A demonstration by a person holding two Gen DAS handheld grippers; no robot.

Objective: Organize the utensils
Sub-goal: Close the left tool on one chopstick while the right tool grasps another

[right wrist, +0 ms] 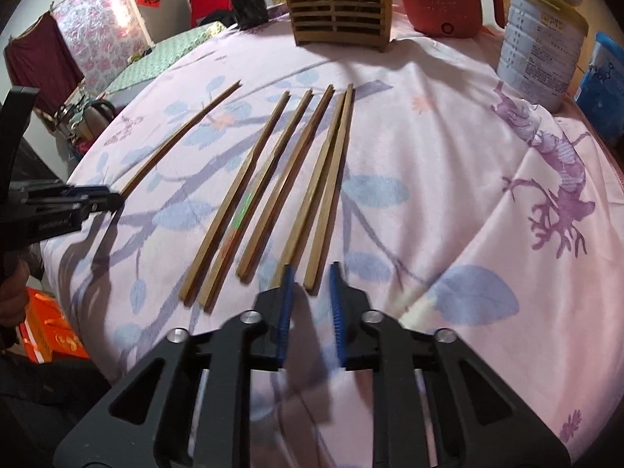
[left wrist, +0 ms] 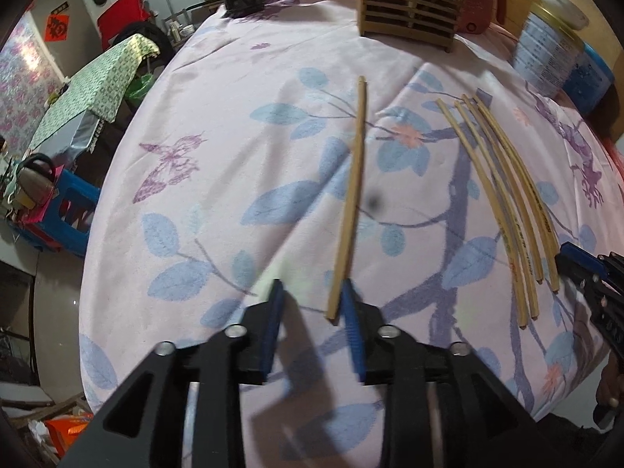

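The left gripper (left wrist: 312, 292), jaws parted and empty, is shown beside the lone chopstick (left wrist: 353, 195), which lies left of the row of chopsticks (right wrist: 273, 191), well short of the slatted holder (right wrist: 337, 4). The right gripper (right wrist: 310, 273) is seen with a narrow gap around the near end of the row's rightmost stick; whether its pads press cannot be told. A firm pinch is best confirmed before lifting, one stick only.

Round table under a pink floral cloth (right wrist: 448, 163). On it: six bamboo chopsticks (right wrist: 273, 191), slatted wooden holder (right wrist: 337, 4), red pot (right wrist: 444, 0), white tin (right wrist: 542, 54), dark cylinder (right wrist: 249, 0), possibly a jar.
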